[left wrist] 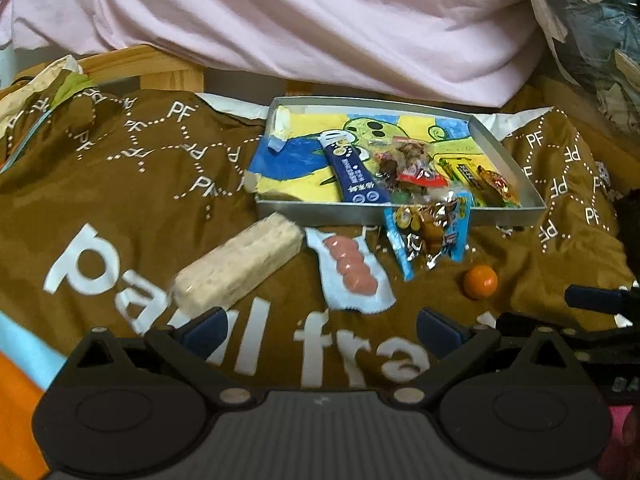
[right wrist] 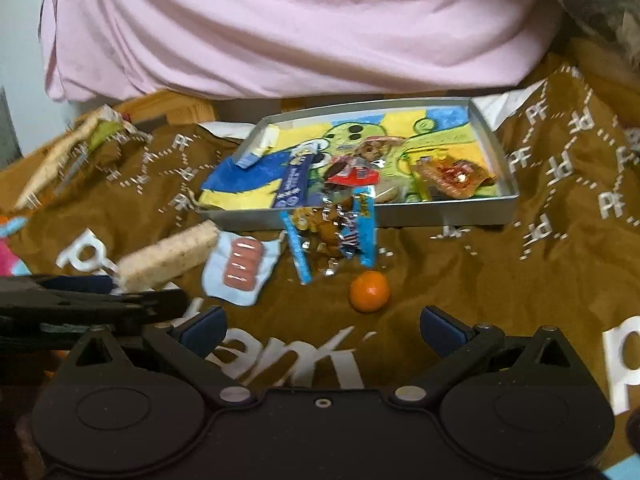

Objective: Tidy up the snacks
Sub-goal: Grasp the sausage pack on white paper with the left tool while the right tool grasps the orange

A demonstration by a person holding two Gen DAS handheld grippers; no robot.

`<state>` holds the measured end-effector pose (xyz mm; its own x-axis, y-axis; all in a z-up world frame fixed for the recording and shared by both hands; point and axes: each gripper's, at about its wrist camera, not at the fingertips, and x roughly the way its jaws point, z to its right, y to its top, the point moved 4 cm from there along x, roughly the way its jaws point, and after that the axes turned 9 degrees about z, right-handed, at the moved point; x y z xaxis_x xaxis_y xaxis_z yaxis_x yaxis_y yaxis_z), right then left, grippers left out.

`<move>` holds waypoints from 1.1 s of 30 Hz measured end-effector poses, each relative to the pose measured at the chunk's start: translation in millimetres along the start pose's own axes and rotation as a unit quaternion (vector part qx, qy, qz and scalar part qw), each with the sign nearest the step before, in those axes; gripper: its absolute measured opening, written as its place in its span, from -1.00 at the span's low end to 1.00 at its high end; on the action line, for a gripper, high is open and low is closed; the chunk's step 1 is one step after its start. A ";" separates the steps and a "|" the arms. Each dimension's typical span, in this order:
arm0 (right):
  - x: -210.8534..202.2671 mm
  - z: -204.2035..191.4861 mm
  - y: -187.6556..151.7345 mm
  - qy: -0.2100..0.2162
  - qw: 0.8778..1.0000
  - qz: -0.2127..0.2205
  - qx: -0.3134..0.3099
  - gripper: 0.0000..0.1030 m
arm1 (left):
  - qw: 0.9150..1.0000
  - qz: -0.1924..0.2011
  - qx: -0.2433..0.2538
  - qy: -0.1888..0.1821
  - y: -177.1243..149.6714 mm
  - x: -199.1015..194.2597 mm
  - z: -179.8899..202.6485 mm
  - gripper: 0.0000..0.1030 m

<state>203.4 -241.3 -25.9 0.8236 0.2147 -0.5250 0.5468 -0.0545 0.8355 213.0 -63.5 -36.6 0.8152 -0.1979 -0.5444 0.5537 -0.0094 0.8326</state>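
A shallow metal tray (left wrist: 320, 212) (right wrist: 452, 212) with a yellow-and-blue drawing inside holds several wrapped snacks, among them a long blue packet (left wrist: 354, 178) (right wrist: 294, 184). A foil snack bag (left wrist: 430, 232) (right wrist: 334, 234) hangs over the tray's front rim. On the brown cloth lie a pale cracker bar (left wrist: 238, 266) (right wrist: 168, 258), a pink sausage pack (left wrist: 352, 270) (right wrist: 242, 266) and a small orange (left wrist: 480, 281) (right wrist: 369, 291). My left gripper (left wrist: 320, 330) stands open and empty just short of the bar and sausage pack. My right gripper (right wrist: 322, 328) is open and empty right in front of the orange.
A brown printed cloth (left wrist: 120, 184) (right wrist: 500, 280) covers the surface. A pink sheet (left wrist: 320, 28) (right wrist: 300, 28) is heaped behind the tray. Crumpled bags (left wrist: 592, 40) sit at the far right, and a torn wrapper (right wrist: 80, 144) at the far left.
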 end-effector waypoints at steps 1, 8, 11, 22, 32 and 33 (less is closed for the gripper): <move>1.0 2.1 1.3 0.010 1.000 -0.001 0.007 0.99 | 1.000 0.000 0.001 -0.002 1.1 2.8 2.2 0.99; 18.1 22.4 15.0 0.033 0.999 0.000 -0.001 0.99 | 0.999 0.010 0.038 -0.005 7.3 26.4 20.1 0.99; 24.1 30.1 18.5 0.041 0.999 0.005 -0.008 0.98 | 0.999 0.007 0.041 -0.010 10.8 38.8 24.0 0.99; 45.9 22.8 3.7 0.029 0.995 -0.023 -0.092 0.75 | 0.999 -0.041 -0.015 0.008 9.5 85.4 21.5 0.99; 69.3 16.2 -9.4 0.017 0.992 -0.034 -0.122 0.11 | 0.998 -0.033 0.051 0.028 11.5 95.2 36.9 0.70; 71.6 15.8 -10.3 0.015 0.991 -0.037 -0.124 0.10 | 0.997 -0.034 0.059 0.028 10.7 95.8 38.6 0.67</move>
<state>259.1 -240.7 -74.7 0.7759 0.2392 -0.5837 0.5480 0.2028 0.8115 290.5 -120.3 -76.0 0.7865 -0.1369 -0.6022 0.5870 -0.1371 0.7979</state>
